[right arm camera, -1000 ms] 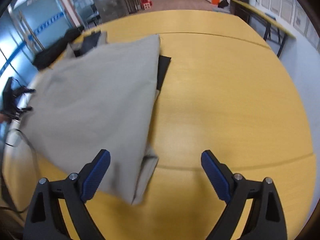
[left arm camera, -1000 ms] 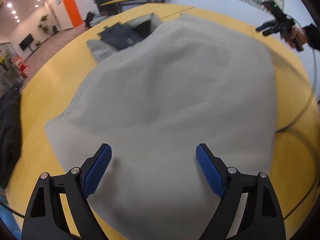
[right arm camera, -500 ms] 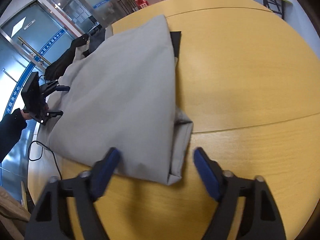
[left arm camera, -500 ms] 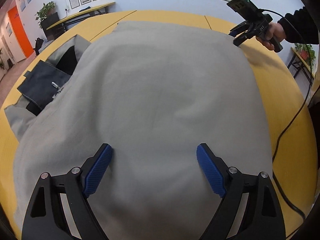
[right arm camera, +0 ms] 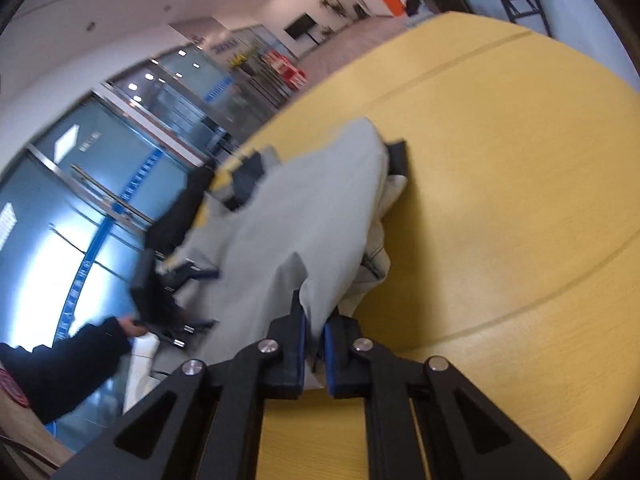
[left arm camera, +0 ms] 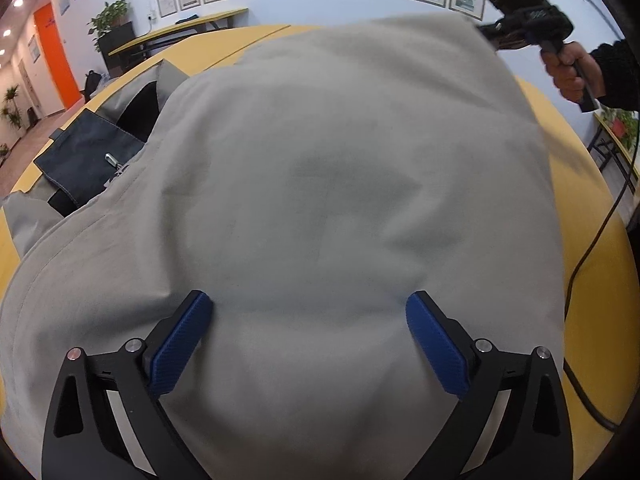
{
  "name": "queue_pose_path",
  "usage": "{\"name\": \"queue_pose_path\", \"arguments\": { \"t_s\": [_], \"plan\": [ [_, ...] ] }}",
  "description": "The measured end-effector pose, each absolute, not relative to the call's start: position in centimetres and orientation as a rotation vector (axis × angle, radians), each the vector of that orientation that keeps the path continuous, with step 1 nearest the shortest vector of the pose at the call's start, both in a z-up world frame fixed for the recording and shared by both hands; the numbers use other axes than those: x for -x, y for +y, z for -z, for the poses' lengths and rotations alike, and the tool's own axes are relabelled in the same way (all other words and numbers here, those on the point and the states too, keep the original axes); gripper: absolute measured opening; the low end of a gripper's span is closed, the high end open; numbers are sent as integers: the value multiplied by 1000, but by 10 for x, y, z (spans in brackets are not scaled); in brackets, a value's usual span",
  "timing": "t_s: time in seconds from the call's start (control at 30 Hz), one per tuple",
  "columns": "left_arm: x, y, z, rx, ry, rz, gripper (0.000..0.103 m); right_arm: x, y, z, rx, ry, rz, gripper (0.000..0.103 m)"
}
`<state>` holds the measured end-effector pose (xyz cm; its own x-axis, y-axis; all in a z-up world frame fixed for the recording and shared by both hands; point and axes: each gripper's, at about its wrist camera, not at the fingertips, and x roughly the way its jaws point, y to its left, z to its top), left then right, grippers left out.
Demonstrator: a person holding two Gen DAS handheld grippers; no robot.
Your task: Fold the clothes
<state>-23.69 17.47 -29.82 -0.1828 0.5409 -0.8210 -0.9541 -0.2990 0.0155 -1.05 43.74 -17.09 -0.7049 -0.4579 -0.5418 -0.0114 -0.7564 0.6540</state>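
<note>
A large grey garment (left arm camera: 340, 200) lies spread over the yellow table (left arm camera: 580, 184). My left gripper (left arm camera: 308, 312) is open just above the near part of the grey cloth, its blue pads (left arm camera: 180, 344) apart and holding nothing. My right gripper (right arm camera: 314, 336) is shut on a corner of the grey garment (right arm camera: 304, 232) and lifts it off the table (right arm camera: 500, 200). In the left wrist view the right gripper (left arm camera: 492, 36) shows at the garment's far right corner, held by a hand.
A dark navy garment (left arm camera: 88, 156) with a metal clip lies under the grey one at the left. A black cable (left arm camera: 592, 248) runs along the table's right edge. A second long table (left arm camera: 180, 36) and a plant stand at the back wall.
My right gripper has shut on the corner of the grey garment and raised it. My left gripper has come closer over the cloth and stays open.
</note>
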Motion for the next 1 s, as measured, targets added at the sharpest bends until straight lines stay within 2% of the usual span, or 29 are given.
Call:
{"name": "queue_pose_path", "arguments": {
  "t_s": [0.17, 0.33, 0.4, 0.47, 0.53, 0.6, 0.8, 1.0],
  "plan": [
    [224, 224, 297, 893, 643, -1749, 101, 21, 429, 120, -865, -918, 2447, 7],
    [207, 303, 295, 929, 553, -1770, 101, 28, 412, 104, -853, -870, 2358, 8],
    [201, 323, 291, 923, 516, -1769, 92, 28, 406, 106, -874, -865, 2325, 8],
    [202, 320, 283, 912, 480, -1767, 87, 28, 404, 112, -918, -839, 2319, 8],
    [208, 296, 272, 909, 450, -1773, 88, 27, 411, 119, -946, -858, 2326, 8],
    [214, 266, 263, 906, 468, -1785, 93, 23, 424, 125, -948, -896, 2336, 7],
    [219, 221, 297, 985, 530, -1801, 97, 15, 444, 139, -1015, -917, 2427, 8],
    [209, 224, 305, 939, 531, -1837, 99, 3, 450, 141, -1170, -752, 2601, 24]
  ]
}}
